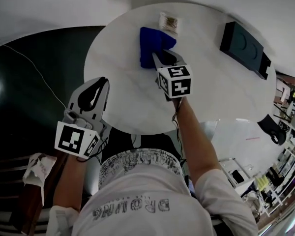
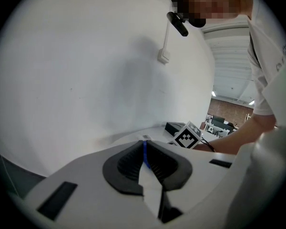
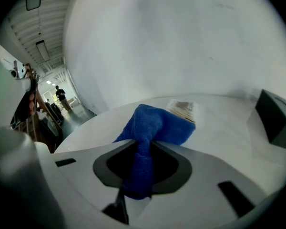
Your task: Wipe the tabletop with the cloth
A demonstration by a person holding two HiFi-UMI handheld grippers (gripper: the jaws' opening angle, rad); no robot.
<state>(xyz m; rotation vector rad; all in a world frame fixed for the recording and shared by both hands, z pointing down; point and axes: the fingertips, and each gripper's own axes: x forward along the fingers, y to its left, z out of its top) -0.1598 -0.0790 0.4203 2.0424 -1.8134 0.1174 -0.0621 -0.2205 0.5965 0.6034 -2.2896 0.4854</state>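
Cloth (image 1: pixel 151 39), blue, lies on the far middle of the round white surface (image 1: pixel 118 77), bunched into a lump and not spread flat. Right tongs (image 1: pixel 163 58) are clenched on a pinched fold of it, and the right gripper view shows the fold running down between the jaws while the rest of the cloth billows beyond the tips. Left tongs (image 1: pixel 102 82) hang off the near left edge of the surface, jaws closed together, nothing grasped. A thin blue sliver shows at their seam in the left gripper view; cannot tell what it is. Small printed packet (image 1: pixel 169 22) sits just beside the cloth's far edge. Black box (image 1: pixel 241 42) rests well apart, toward the right rim. Wiping looks barely begun, as most of the surface is uncovered. Risks, as judged: a stroke away from the person would likely shove the packet toward the far rim, since nothing separates it from the cloth. The hold is on one narrow fold, so drag on the surface could pull the cloth free. A bunched cloth touches little, so passes may leave strips unwiped.
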